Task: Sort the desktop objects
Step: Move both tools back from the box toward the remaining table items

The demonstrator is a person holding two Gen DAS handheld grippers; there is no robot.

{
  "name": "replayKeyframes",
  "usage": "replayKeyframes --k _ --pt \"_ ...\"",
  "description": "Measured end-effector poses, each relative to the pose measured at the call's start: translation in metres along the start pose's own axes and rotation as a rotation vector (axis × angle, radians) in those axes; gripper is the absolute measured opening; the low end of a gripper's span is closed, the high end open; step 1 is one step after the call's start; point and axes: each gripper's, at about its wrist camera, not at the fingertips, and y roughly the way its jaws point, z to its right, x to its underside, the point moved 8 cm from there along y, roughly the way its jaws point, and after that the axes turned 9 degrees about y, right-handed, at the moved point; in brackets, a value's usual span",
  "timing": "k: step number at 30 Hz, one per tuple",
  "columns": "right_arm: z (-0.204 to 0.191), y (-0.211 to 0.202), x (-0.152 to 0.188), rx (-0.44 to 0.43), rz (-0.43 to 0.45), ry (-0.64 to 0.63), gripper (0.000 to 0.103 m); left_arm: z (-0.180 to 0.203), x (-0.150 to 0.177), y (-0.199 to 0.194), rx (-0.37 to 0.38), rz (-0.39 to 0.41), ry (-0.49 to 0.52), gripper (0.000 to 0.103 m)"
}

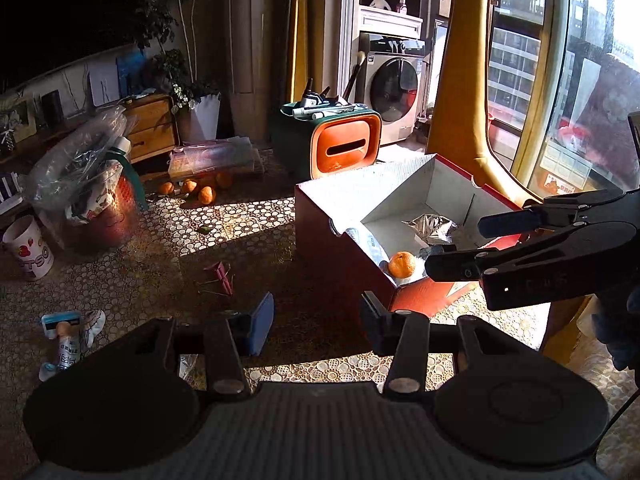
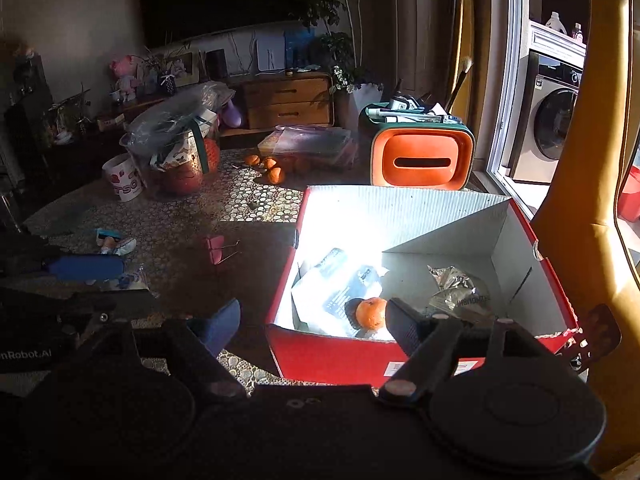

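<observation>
Orange tangerine (image 2: 371, 313) inside the red box (image 2: 320, 354), just beyond the empty, spread right tool (image 2: 316, 320).

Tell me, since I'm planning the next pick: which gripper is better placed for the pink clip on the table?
Probably left. The left gripper is open and empty, with the clip just ahead. The right gripper, also open, is at the red box, above its orange.

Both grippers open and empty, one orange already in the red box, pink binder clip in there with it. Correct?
Not quite. The pink binder clip lies on the table, left of the red box, per the right wrist view. The orange is inside; left gripper and right gripper are open, empty.
</observation>
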Motion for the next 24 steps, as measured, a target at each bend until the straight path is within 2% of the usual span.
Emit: replayKeyframes --k 11,13,15,24 --pt "-0.068 0.020 0.014 -0.050 -0.002 -0.039 0.082 -0.072 0.041 -0.022 -0.081 0.009 -0.046 0.046" --pt "-0.081 0.025 0.016 -0.066 0.000 -0.056 0.085 -0.085 0.050 -0.023 -0.096 0.008 -0.049 0.051" --pt "-0.094 0.031 0.018 -0.079 0.002 -0.078 0.085 -0.097 0.058 -0.023 -0.107 0.008 -0.056 0.061" --pt "-0.141 0.063 0.031 -0.129 -0.025 -0.169 0.090 -0.155 0.102 -0.010 -0.143 -0.028 -0.131 0.066"
